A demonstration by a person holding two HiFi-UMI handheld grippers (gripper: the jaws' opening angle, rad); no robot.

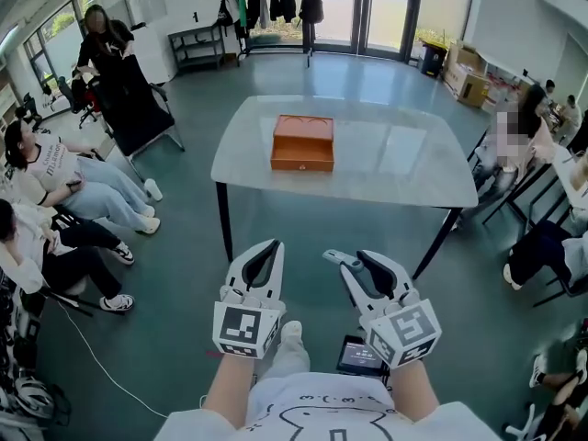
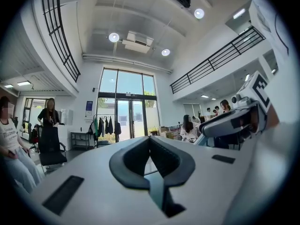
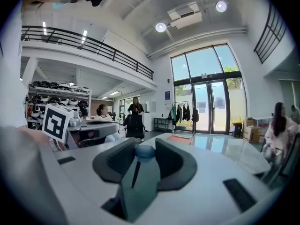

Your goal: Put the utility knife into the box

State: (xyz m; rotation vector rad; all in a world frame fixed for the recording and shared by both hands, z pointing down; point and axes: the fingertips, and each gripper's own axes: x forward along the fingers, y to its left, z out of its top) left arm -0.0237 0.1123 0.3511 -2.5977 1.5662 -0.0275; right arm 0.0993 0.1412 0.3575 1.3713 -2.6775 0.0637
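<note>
An orange box (image 1: 302,142) with its lid up sits on the pale table (image 1: 404,168), well ahead of both grippers. My right gripper (image 1: 360,261) is shut on the grey utility knife (image 1: 334,257), held in the air short of the table's near edge. In the right gripper view the utility knife (image 3: 140,177) lies between the pads, its blue knob (image 3: 144,151) at the tips of my right gripper (image 3: 144,144), and the box (image 3: 180,138) shows far ahead. My left gripper (image 1: 272,245) hangs beside it, shut and empty. Its closed tips show in the left gripper view (image 2: 150,138).
Seated people (image 1: 55,186) and a black chair (image 1: 138,108) line the left side. More people (image 1: 542,154) sit at the right. A white cable (image 1: 101,361) runs over the floor at the left. A dark device (image 1: 360,355) shows below my right gripper.
</note>
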